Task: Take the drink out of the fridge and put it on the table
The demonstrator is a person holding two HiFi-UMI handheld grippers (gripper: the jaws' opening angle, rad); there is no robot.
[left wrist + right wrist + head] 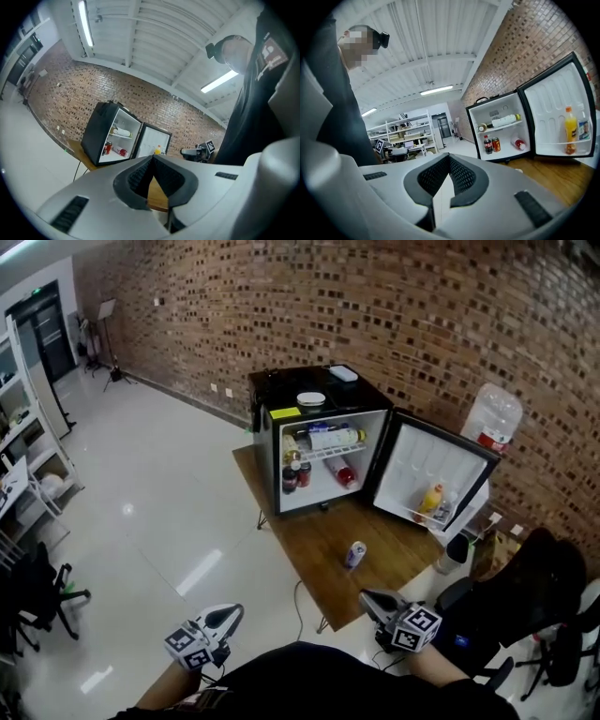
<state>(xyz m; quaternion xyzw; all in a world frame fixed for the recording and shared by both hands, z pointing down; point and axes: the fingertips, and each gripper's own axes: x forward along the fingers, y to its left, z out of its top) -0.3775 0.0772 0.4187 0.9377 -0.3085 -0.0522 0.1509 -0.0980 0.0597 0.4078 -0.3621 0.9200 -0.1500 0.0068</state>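
Observation:
A black mini fridge [323, 442] stands on a wooden table [314, 545] with its door [433, 468] swung open to the right. Inside, a white bottle [330, 438] lies on the shelf; below are a dark cola bottle [290, 479], a red can [304, 473] and a red bottle lying down [344, 472]. An orange bottle [431, 498] stands in the door rack. A silver can [355, 554] stands on the table before the fridge. My left gripper [236, 609] and right gripper [366, 596] hang low near my body, both shut and empty, well short of the fridge.
A white bowl [310, 400] and a small box sit on the fridge top. A water jug [492, 418] stands by the brick wall at right. A black office chair [525, 601] is close on my right, another chair [37, 589] and shelving [28, 451] at left.

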